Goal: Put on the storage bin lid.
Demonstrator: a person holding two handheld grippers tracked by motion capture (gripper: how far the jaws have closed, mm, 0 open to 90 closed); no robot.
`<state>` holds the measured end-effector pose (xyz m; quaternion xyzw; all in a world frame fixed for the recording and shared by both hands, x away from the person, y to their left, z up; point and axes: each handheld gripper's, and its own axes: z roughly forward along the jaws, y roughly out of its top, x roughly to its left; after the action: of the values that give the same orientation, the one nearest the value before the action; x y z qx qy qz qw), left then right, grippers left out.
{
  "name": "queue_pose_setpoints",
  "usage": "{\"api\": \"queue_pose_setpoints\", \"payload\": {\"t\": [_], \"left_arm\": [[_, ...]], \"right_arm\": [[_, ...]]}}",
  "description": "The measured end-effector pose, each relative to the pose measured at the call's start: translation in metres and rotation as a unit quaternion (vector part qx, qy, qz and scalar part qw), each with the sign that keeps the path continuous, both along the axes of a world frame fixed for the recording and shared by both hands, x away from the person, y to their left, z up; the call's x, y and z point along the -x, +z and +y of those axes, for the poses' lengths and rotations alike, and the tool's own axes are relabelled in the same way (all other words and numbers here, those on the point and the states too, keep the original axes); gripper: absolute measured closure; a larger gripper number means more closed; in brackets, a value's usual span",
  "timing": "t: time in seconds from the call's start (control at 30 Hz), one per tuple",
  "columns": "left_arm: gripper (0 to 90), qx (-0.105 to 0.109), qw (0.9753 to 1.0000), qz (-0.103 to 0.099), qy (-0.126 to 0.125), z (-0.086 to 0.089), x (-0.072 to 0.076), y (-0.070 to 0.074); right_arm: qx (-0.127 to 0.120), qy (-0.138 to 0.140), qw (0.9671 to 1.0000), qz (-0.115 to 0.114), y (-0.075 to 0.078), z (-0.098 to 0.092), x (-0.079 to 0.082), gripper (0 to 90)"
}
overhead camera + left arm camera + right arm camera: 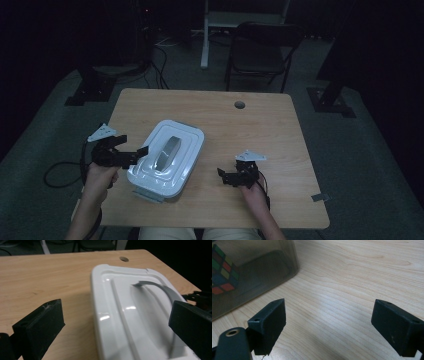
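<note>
Grippers, two, hand-held. Left gripper (131, 152) at the left edge of the table (260, 125), jaws spread wide, reaching over the near-left rim of the storage box's white lid (167, 157); in the left gripper view one jaw stands over bare wood, the other over the lid near the grey carry handle (160, 288), neither visibly touching. Right gripper (226, 176) low over the table's near right, apart from the box, jaws likewise spread with nothing between them but wood grain. Storage box (165, 160): rectangular, lidded, sitting left of the table's centre, turned slightly askew; a grey latch (148, 195) shows at its near end. Lid: glossy moulded plastic with raised ribs, probably stiff yet slick under the jaw pads. Body: smoky translucent wall (262, 267), seen in the right gripper view, with a colour-tiled puzzle cube (223, 270) inside. Handling, as judged: light overall, rigid, not fragile; the cube may slide if the box is tipped. Best purchase: the arched handle along the lid's middle, or the lid's overhanging rim; the smooth flat faces offer poor grip. Cable hole (240, 105) at the table's far edge.
</note>
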<state>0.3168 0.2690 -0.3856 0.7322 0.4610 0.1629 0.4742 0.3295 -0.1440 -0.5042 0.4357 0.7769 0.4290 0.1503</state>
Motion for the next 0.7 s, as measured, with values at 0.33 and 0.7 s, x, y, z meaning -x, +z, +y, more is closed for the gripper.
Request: {"api": "queue_pose_setpoints", "payload": {"t": [0.33, 0.7], "left_arm": [[0.7, -0.001, 0.9986, -0.024, 0.048, 0.021, -0.014, -0.021], [0.7, -0.031, 0.9926, -0.027, 0.115, 0.038, -0.027, -0.066]], "right_arm": [[0.004, 0.002, 1.0, 0.004, -0.002, -0.001, 0.001, 12.3], [-0.003, 0.002, 1.0, 0.004, -0.003, -0.001, 0.002, 12.3]]}}
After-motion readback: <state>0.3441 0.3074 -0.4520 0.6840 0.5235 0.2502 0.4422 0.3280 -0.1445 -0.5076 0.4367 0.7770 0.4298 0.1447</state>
